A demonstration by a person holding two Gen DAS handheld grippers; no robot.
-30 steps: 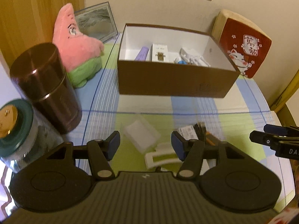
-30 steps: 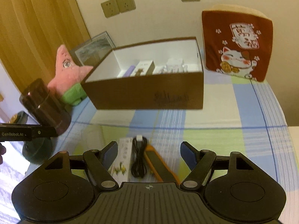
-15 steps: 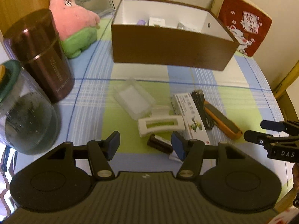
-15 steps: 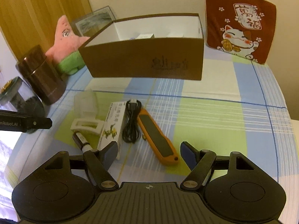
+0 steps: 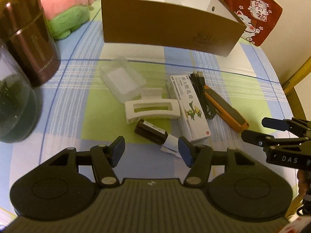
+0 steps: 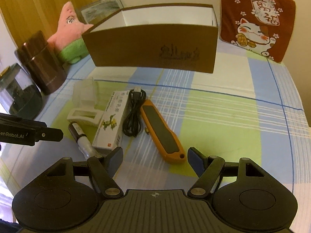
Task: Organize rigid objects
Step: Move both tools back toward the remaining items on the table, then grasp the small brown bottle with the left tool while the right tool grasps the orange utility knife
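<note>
A cluster of small items lies on the checked cloth in front of a brown cardboard box (image 5: pixel 167 27) (image 6: pixel 151 44). In it are a clear plastic case (image 5: pixel 122 79), a white hair claw (image 5: pixel 151 109) (image 6: pixel 83 116), a dark tube with a white end (image 5: pixel 153 131) (image 6: pixel 78 134), a white carton (image 5: pixel 189 106) (image 6: pixel 112 120), a coiled black cable (image 5: pixel 202 93) (image 6: pixel 134 114) and an orange utility knife (image 5: pixel 225 107) (image 6: pixel 161 134). My left gripper (image 5: pixel 151 150) hovers open just short of the tube. My right gripper (image 6: pixel 155 158) is open, the knife's near end just ahead of its jaws.
A dark brown canister (image 5: pixel 27 36) (image 6: pixel 42 60) and a glass jar (image 5: pixel 13 104) stand at the left. A pink and green plush (image 5: pixel 66 7) (image 6: pixel 72 36) sits behind them. A red lucky-cat cushion (image 6: pixel 256 19) leans on the wall at the back right.
Both grippers have sunk and tipped down toward the table. The loose items now fill the middle of each view, and the box's inside has dropped from sight.
</note>
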